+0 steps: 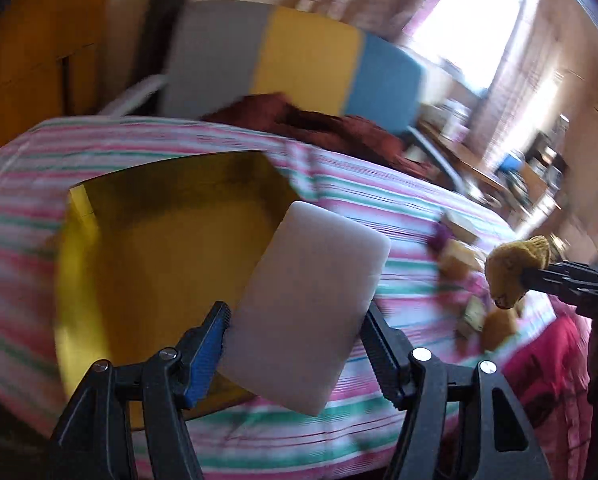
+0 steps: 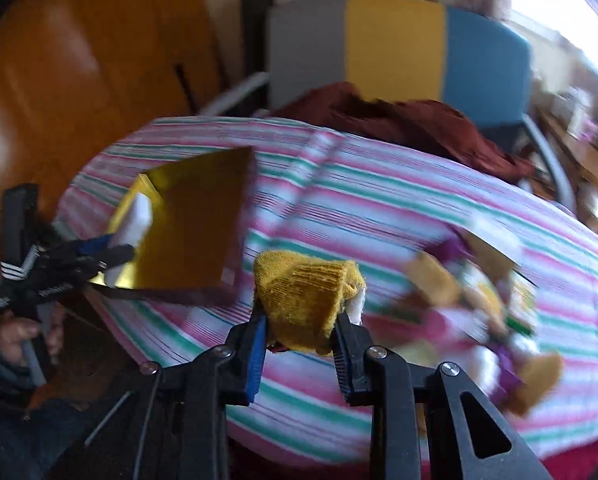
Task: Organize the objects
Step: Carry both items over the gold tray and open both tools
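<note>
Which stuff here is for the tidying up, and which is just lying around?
For the tidying:
- white block, in the left gripper
- yellow sock, in the right gripper
- gold box
- jumbled pile

Just lying around:
- striped chair
- dark red cloth

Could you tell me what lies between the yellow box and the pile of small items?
Only bare striped cloth lies between the yellow box and the pile; the right wrist view shows it.

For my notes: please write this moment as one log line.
left claw: holds white block | right claw: holds mustard sock | gold box: open
</note>
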Tool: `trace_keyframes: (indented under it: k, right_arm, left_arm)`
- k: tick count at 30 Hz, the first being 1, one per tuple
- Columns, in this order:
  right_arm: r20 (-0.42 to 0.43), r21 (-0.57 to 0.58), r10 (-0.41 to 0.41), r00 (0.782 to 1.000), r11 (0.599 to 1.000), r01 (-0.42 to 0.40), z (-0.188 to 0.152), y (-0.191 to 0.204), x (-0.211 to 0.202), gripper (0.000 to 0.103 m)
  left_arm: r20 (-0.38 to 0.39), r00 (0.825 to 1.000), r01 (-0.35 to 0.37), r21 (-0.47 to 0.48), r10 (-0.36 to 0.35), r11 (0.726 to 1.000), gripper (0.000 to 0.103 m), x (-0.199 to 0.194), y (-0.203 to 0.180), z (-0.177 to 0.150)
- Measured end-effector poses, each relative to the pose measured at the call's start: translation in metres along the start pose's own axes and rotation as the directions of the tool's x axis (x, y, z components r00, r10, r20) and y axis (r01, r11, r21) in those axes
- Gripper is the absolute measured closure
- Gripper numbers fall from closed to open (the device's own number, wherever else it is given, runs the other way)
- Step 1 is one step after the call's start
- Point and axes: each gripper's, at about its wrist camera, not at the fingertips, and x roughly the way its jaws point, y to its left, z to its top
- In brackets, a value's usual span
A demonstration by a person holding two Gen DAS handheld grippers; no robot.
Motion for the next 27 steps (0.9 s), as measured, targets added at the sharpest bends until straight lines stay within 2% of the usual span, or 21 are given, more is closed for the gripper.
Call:
trace_keyframes:
  k: [2, 4, 6, 7, 9, 11, 13, 17, 21, 27]
  right_arm:
    - [-0.005, -0.023, 0.081, 0.997, 0.996, -0.081, 0.019, 0.036, 0.026, 0.073]
    - [-0.028, -0.04, 0.144, 0.989, 0.989, -0.145, 0.027, 0.073, 0.056, 0.071]
    - [-0.054, -0.044, 0.201, 0.978, 0.978, -0.204, 0.037, 0.104, 0.085, 0.064]
    - [-0.065, -0.042, 0.218, 0.974, 0.974, -0.221, 0.039, 0.114, 0.098, 0.054]
    - [-0.085, -0.042, 0.229, 0.97, 0.972, -0.233, 0.039, 0.128, 0.114, 0.045]
    - [-0.102, -0.049, 0.229, 0.968, 0.971, -0.235, 0.038, 0.144, 0.128, 0.045]
    - [-0.111, -0.064, 0.238, 0.965, 0.967, -0.245, 0.032, 0.148, 0.131, 0.04]
    - [-0.081, -0.126, 0.169, 0.982, 0.976, -0.178, 0.022, 0.154, 0.13, 0.036]
    - [-0.006, -0.132, 0.099, 0.995, 0.986, -0.099, 0.012, 0.149, 0.113, 0.027]
    - [0.076, -0.132, -0.049, 0.996, 0.989, 0.059, 0.011, 0.145, 0.096, 0.024]
  left_arm:
    - [0.007, 0.998, -0.063, -0.039, 0.063, 0.997, 0.035, -0.005, 0.022, -0.003]
    - [0.009, 0.985, -0.169, -0.06, 0.17, 0.984, 0.033, -0.009, 0.038, -0.008]
    - [0.007, 0.968, -0.25, -0.081, 0.251, 0.965, 0.027, -0.01, 0.051, -0.012]
    - [-0.001, 0.96, -0.28, -0.081, 0.28, 0.957, 0.026, -0.009, 0.055, -0.013]
    - [0.008, 0.948, -0.317, -0.1, 0.319, 0.943, 0.025, -0.014, 0.064, -0.017]
    - [0.035, 0.945, -0.32, -0.104, 0.325, 0.942, 0.025, -0.023, 0.069, -0.022]
    - [0.065, 0.935, -0.341, -0.104, 0.349, 0.934, 0.024, -0.031, 0.069, -0.023]
    - [0.085, 0.923, -0.367, -0.111, 0.376, 0.924, 0.024, -0.039, 0.063, -0.019]
    - [0.119, 0.916, -0.373, -0.1, 0.384, 0.922, 0.024, -0.048, 0.048, -0.015]
    - [0.109, 0.923, -0.363, -0.072, 0.37, 0.929, 0.024, -0.047, 0.038, -0.017]
